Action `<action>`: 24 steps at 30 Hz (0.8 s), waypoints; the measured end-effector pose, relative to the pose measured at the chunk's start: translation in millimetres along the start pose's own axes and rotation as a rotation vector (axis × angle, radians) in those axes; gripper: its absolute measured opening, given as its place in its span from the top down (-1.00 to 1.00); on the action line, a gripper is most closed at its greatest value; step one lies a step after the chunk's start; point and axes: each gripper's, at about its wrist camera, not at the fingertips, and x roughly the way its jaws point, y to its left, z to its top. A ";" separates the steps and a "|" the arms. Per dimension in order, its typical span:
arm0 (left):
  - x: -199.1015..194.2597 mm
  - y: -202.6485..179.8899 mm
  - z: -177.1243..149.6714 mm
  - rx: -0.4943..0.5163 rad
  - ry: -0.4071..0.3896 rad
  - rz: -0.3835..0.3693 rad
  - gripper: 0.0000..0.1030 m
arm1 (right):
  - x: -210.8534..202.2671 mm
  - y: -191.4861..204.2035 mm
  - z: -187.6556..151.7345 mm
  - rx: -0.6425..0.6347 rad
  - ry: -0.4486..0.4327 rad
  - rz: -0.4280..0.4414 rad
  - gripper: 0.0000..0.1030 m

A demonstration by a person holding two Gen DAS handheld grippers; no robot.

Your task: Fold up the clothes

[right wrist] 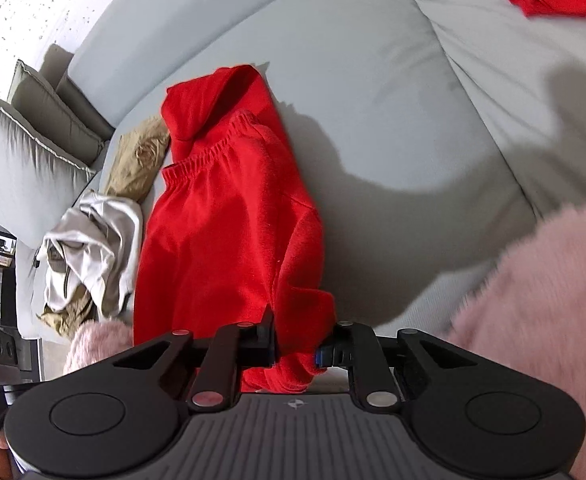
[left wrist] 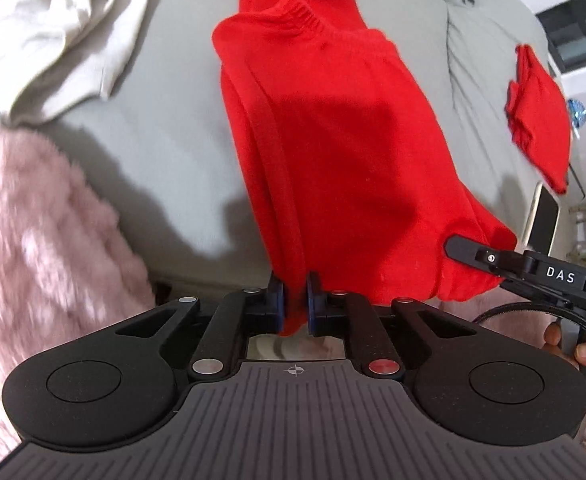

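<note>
1. Red sweatpants (left wrist: 333,128) lie stretched lengthwise on a grey sofa (left wrist: 165,80), folded narrow, with the ribbed elastic waistband (right wrist: 209,152) at the far end and the near end lifted off the cushion.
2. Left tool (left wrist: 295,304) is clamped narrow on the near edge of the red fabric; the cloth sits pinched between its blue pads (left wrist: 280,300).
3. Right tool (right wrist: 295,350) grips a bunched corner of the same garment, its jaws nearly closed on the wad; in the left wrist view it enters from the right, biting the fabric's other near corner.
4. A second red garment (left wrist: 539,116), folded small, rests well apart on the sofa's far cushion.
5. A crumpled cream garment (right wrist: 93,240) lies just beside the sweatpants, with a tan one (right wrist: 141,160) near the waistband.
6. Grey pillows (right wrist: 25,144) stand at the sofa's end.
7. Fluffy pink sleeves (left wrist: 33,240) frame both views.
</note>
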 end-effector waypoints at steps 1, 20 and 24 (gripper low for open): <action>9.5 3.0 1.2 -0.010 0.014 0.012 0.78 | 9.0 -7.0 -3.0 0.024 0.012 -0.006 0.61; -45.4 4.2 29.3 0.084 -0.211 -0.035 0.29 | -41.6 46.7 26.9 -0.291 -0.181 -0.080 -0.35; -23.8 0.8 69.1 0.125 -0.246 -0.082 0.41 | -12.4 80.9 49.0 -0.431 -0.212 -0.059 0.64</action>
